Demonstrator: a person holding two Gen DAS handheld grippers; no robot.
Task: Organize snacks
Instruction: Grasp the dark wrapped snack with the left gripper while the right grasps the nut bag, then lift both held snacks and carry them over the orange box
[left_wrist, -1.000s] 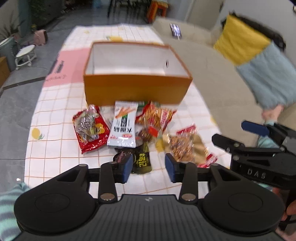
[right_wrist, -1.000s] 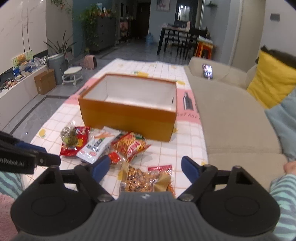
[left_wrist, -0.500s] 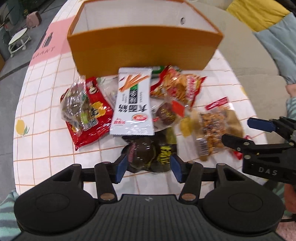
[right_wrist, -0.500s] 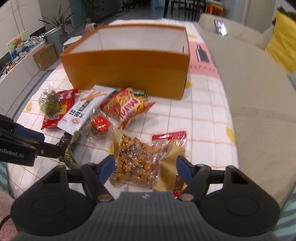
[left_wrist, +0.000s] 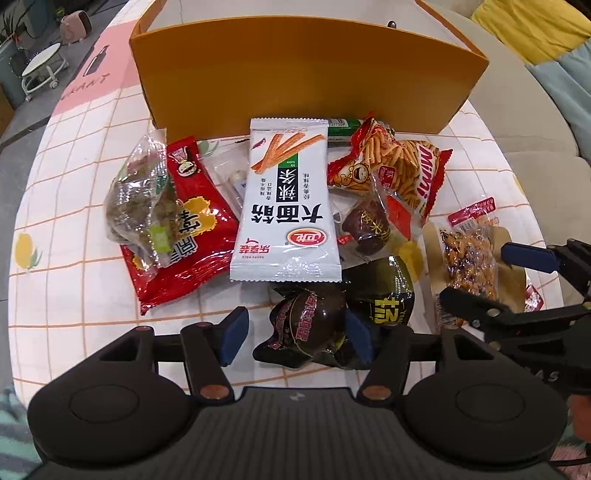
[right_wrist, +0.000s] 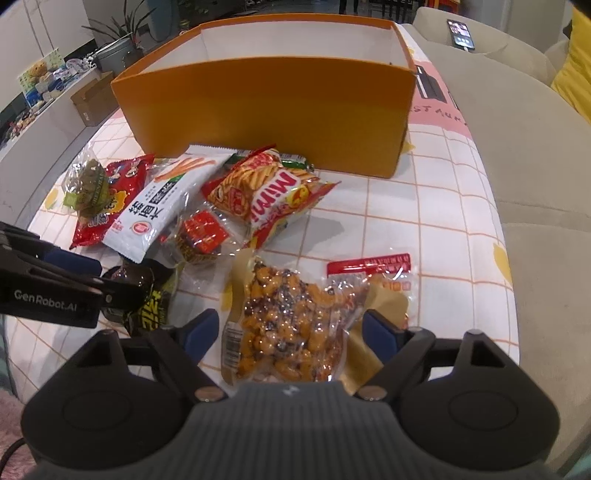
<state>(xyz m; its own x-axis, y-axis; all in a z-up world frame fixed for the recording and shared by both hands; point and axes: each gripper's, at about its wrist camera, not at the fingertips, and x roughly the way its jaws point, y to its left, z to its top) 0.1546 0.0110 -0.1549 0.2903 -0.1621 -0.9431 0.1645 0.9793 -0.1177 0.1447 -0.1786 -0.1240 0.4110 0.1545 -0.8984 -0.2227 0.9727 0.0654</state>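
Risk first: my left claw (left_wrist: 295, 338) has just been opening, jaws apart astride the dark egg packet (left_wrist: 308, 328) without pinching; the black-yellow packet (left_wrist: 388, 295) overlaps at 3 o'clock and could come along. My right claw (right_wrist: 284, 332), jaws also just widened, straddles the nut bag (right_wrist: 291, 325) lying on the surface (right_wrist: 424, 206), long axis 12-to-6, red seal toward 1 o'clock; slippery film may slide. Orange box (right_wrist: 266, 107) waits at 12.

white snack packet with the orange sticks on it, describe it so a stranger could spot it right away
Find the orange box on the checked tablecloth. Right before its front wall lies the white snack packet, between the red packet and the Mimi packet. It alone is white.
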